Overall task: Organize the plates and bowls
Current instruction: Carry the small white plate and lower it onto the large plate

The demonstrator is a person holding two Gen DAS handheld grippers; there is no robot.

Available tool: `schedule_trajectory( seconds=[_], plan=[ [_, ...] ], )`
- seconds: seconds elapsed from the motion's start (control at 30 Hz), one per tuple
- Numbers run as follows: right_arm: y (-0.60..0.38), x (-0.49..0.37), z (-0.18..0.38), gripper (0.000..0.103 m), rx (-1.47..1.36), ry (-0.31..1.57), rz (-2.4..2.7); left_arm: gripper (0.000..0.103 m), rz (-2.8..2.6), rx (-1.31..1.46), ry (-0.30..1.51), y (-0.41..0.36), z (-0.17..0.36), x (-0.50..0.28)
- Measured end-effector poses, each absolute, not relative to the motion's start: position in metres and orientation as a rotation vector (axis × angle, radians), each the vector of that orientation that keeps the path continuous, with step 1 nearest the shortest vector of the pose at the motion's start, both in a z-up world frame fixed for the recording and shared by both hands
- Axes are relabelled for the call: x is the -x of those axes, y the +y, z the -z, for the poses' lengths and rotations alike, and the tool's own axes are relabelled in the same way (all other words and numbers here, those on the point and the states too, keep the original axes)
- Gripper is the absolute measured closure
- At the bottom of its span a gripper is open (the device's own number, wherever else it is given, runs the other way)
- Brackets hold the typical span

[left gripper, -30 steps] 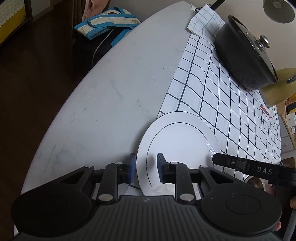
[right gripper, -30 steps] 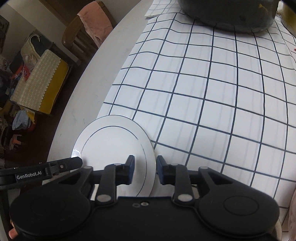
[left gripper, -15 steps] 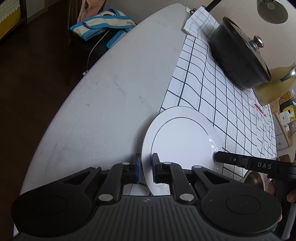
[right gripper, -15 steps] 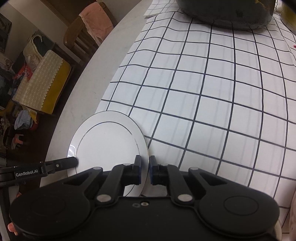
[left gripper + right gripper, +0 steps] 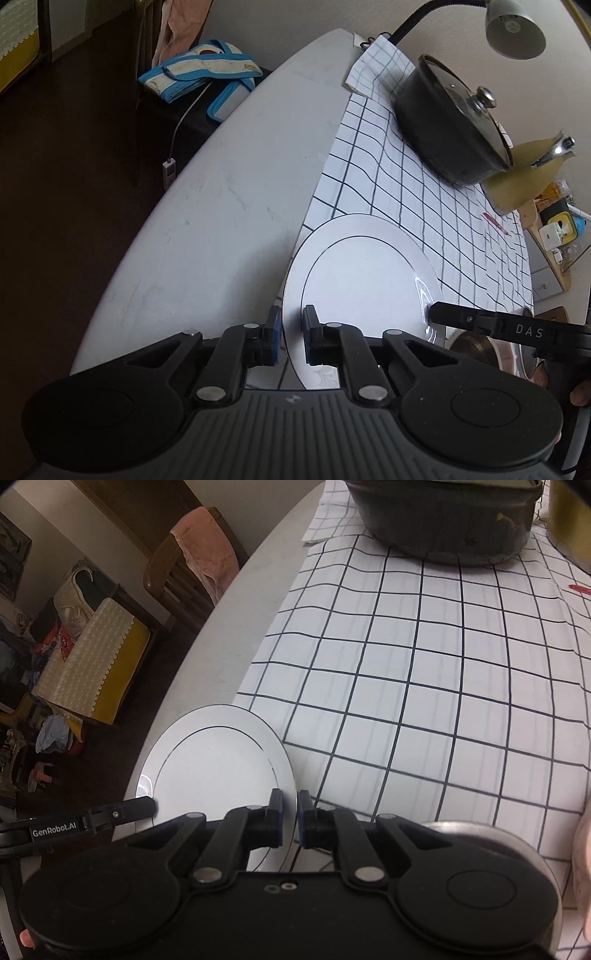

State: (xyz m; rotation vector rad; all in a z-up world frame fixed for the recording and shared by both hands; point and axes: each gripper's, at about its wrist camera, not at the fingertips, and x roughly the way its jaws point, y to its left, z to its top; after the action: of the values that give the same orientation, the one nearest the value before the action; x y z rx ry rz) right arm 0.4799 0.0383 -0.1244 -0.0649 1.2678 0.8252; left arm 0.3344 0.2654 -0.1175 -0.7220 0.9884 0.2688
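A white plate with a thin dark ring (image 5: pixel 362 280) is held off the table between both grippers. My left gripper (image 5: pixel 290 341) is shut on its left rim. My right gripper (image 5: pixel 290 823) is shut on its right rim; the plate also shows in the right wrist view (image 5: pixel 218 764). The right gripper's finger (image 5: pixel 480 321) shows at the plate's far edge in the left wrist view. A metal bowl (image 5: pixel 480 834) lies partly hidden under the right gripper, and it also shows in the left wrist view (image 5: pixel 476 343).
A white checked cloth (image 5: pixel 424 214) covers part of the round grey table (image 5: pixel 229 206). A black lidded pot (image 5: pixel 450 136) and a yellow vessel (image 5: pixel 517 181) stand at the back. A desk lamp (image 5: pixel 513 26) hangs above. A chair (image 5: pixel 184 568) stands beyond the table edge.
Both grippers closed on the plate's rims and lifted it off the table. The cameras rose with it.
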Motion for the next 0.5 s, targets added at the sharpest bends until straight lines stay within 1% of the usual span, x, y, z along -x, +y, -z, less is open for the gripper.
schedule_trajectory(
  seconds=[0.5],
  plan=[
    [-0.018,-0.399,0.056,0.095,0.048,1.206,-0.734,0.092,-0.149,0.666,0.971,0.210,0.059,-0.263]
  ],
)
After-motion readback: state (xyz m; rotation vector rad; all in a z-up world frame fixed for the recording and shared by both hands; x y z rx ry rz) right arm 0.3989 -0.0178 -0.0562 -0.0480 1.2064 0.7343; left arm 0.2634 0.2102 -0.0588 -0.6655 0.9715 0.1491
